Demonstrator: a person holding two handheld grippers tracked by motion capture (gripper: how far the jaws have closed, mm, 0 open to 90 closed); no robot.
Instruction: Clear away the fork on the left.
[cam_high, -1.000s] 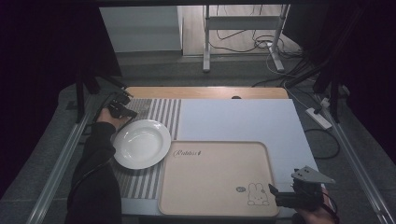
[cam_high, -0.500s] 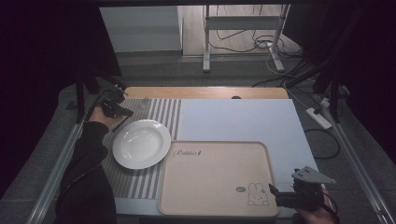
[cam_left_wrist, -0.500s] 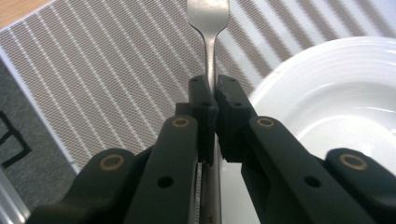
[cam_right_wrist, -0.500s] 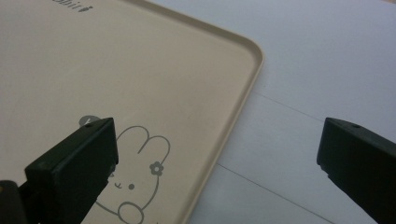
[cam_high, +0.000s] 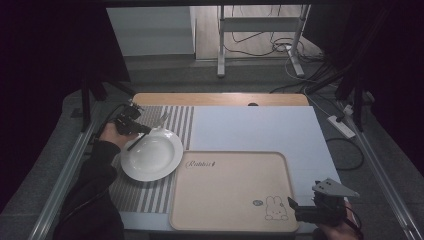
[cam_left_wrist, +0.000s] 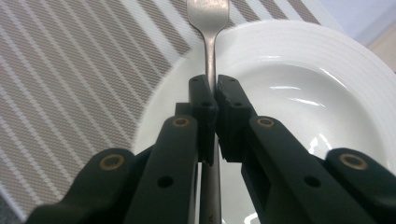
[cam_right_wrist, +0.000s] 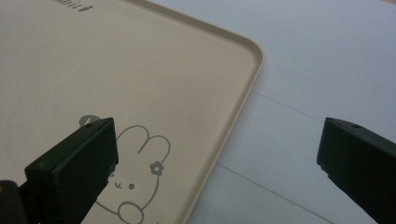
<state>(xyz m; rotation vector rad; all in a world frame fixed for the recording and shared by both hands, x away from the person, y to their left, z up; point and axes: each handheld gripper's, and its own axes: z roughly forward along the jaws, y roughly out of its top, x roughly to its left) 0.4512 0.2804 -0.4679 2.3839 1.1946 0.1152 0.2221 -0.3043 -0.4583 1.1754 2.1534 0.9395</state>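
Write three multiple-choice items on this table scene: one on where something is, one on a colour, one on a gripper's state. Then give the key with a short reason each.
1. Where is the plate?
A. On the striped mat
B. In the tray
C. On the floor

2. What colour is the tray?
A. Blue
B. Beige
C. Black

3. What is the left gripper doing?
A. Standing open over the tray
B. Clamping the plate's rim
C. Shut on the fork

Key:
1. A: the high view shows the plate on the mat, left of the tray.
2. B: the tray is beige, with a rabbit drawing in one corner.
3. C: the left gripper view shows the fingers pressed on the fork's handle, tines pointing away over the plate's edge.
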